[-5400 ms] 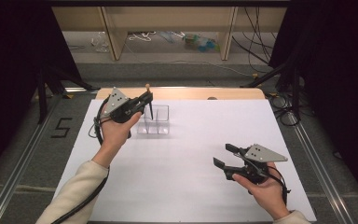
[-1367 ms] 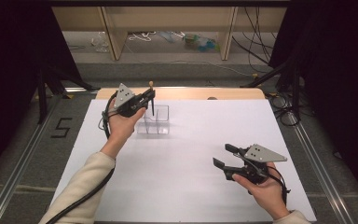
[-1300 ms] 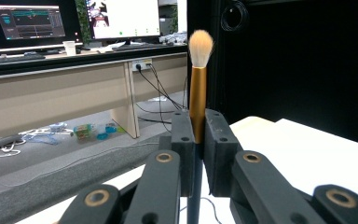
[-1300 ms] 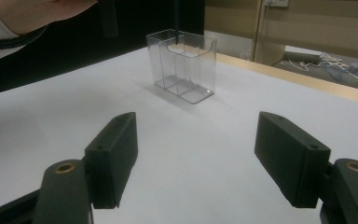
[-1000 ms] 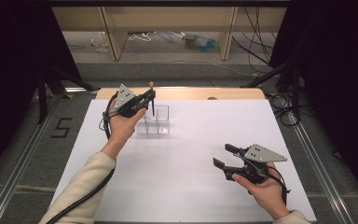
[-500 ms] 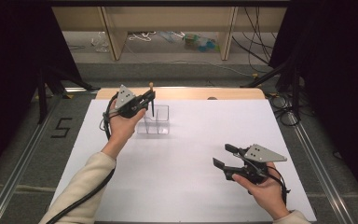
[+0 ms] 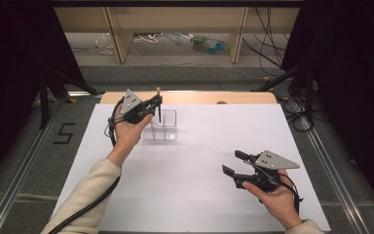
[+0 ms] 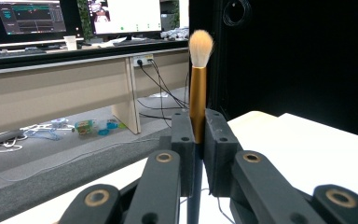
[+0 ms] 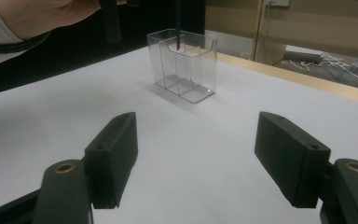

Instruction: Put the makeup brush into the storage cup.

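Here the biggest thing is the table (image 7: pixel 185 195), covered by a white sheet, with a bare wooden strip showing along its far edge. Beyond it the floor carries some loose cables and a bit of clutter under a wooden frame.

On the far left part of the sheet stands a clear plastic organizer (image 7: pixel 161 127), a small box split by inner walls into compartments. In the right gripper view it (image 9: pixel 182 65) sits upright, well ahead of that gripper's own jaws.

The left gripper (image 7: pixel 152 106) is held up just above the organizer's left end, in the person's left hand (image 7: pixel 126 130), the sleeve and cable trailing back toward the near edge. Its jaws are clamped together on a makeup brush (image 7: pixel 158 105), which stands upright: pale bristle tip on top, gold ferrule below it, dark handle pointing down. In the left gripper view the pads (image 8: pixel 182 140) press on the brush (image 8: pixel 197 102) at the bottom of the gold part. The handle's lower end hangs at the organizer's rim; from the right gripper view it seems to dip just inside the top, though which compartment I cannot tell.

The right gripper (image 7: pixel 236 163) rests low over the near right part of the sheet, well apart from the organizer. Its jaws stand wide apart with nothing between them.
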### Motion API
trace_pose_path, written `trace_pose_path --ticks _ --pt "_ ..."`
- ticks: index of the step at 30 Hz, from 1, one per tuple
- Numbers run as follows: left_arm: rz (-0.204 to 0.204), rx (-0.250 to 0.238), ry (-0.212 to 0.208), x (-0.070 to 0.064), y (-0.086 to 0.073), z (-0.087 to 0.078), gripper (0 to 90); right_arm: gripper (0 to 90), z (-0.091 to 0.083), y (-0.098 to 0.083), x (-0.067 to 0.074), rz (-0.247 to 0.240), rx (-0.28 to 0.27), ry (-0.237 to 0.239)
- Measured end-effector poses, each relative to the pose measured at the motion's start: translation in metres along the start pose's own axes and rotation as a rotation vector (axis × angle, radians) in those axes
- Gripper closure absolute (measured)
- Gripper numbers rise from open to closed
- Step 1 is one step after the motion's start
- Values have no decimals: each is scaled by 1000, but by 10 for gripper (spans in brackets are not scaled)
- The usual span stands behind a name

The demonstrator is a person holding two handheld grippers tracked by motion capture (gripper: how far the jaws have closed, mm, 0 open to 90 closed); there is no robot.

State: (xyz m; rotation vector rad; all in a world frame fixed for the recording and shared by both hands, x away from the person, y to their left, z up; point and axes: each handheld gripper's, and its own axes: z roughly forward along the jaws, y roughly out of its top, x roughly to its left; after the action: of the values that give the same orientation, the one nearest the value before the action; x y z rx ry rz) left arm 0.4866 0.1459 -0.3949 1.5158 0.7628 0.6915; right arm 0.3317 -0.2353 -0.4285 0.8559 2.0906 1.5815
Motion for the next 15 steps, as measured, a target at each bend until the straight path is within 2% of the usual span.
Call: trace_pose_path --ticks 1,3,4,5,6,12,15 --pt "3 2 1 0 0 0 835 309 0 0 2 24 14 10" --pt "4 3 1 0 0 0 835 309 -1 0 1 17 14 8" --pt "4 5 2 1 0 0 835 309 0 0 0 -2 5 3" --pt "4 5 3 1 -1 0 835 309 0 0 0 0 0 0" --pt "5 5 3 1 -1 0 835 309 -1 0 2 24 18 10" --pt "13 9 2 1 -2 0 835 309 -1 0 2 23 21 13" --pt "-2 11 4 1 -3 1 835 309 -1 0 1 20 25 10"
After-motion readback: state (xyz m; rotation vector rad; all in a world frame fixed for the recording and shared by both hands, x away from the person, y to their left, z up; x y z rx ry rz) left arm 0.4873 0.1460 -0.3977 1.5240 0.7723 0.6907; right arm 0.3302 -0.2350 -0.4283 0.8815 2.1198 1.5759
